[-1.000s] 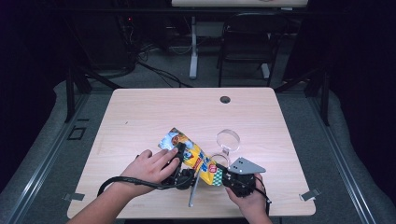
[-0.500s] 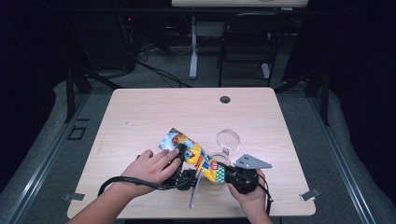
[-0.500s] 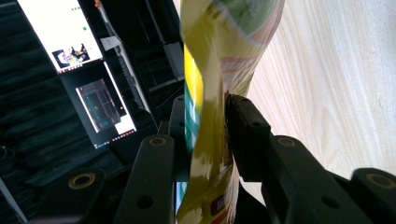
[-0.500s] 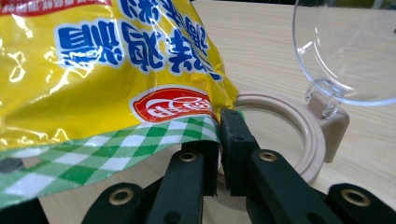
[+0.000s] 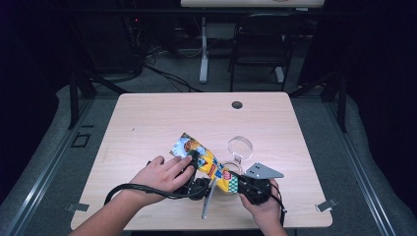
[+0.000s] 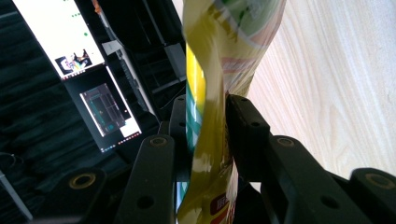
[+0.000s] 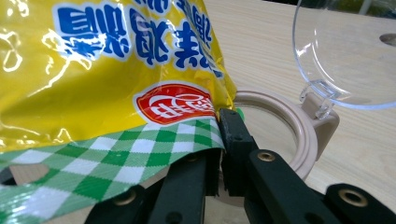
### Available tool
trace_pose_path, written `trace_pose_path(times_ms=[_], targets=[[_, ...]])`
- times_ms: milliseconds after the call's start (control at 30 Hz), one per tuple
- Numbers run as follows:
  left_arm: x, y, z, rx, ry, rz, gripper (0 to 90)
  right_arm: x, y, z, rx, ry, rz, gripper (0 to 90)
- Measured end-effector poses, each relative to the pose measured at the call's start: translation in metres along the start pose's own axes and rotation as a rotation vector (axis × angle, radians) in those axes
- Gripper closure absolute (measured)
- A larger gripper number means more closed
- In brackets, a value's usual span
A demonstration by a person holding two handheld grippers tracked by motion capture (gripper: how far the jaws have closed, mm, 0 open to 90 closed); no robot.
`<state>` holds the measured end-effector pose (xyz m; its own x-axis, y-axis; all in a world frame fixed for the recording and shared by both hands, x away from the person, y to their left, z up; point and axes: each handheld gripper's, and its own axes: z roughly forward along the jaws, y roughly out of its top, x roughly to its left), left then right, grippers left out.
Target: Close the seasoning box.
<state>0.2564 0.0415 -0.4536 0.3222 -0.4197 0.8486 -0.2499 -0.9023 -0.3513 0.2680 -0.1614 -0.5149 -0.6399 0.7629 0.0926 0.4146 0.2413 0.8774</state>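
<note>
Now the yellow snack bag [image 5: 209, 162] lies slanted above the near half of the desk [image 5: 147, 123], held at both ends. Taking the bag as the landmark: the left tongs [image 6: 205, 126] are pressed together on its twisted yellow film, one black jaw on each side, and in the high view the left hand [image 5: 160, 174] sits at the bag's left flank. The right tongs [image 7: 219, 140] pinch the bag's green-checked corner, just below a red logo, with the right hand [image 5: 260, 199] at the bag's near right end. Directly behind that pinched corner lies a beige ring [image 7: 285, 130], and a clear round lid [image 7: 345, 51] stands tilted up from the ring's hinge, just right of the bag. A small dark hole [image 5: 237, 104] sits well beyond the bag, near the desk's far edge.
</note>
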Motion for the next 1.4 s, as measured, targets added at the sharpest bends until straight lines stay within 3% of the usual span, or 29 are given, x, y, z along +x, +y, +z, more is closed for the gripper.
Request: trace_pose_path(times_ms=[333, 700, 1400], targets=[[0.003, 0.003, -0.001, 0.01, -0.014, 0.022, 73.1, 0.002, 0.0, 0.001, 0.017, -0.013, -0.026, 87.8], [0.006, 0.007, -0.004, 0.007, 0.009, 0.05, 75.6, 0.001, 0.0, 0.001, 0.016, -0.02, -0.035, 87.9], [0.013, 0.01, -0.005, 0.002, -0.007, 0.063, 78.8, 0.002, 0.001, 0.0, 0.026, -0.02, -0.039, 88.0]])
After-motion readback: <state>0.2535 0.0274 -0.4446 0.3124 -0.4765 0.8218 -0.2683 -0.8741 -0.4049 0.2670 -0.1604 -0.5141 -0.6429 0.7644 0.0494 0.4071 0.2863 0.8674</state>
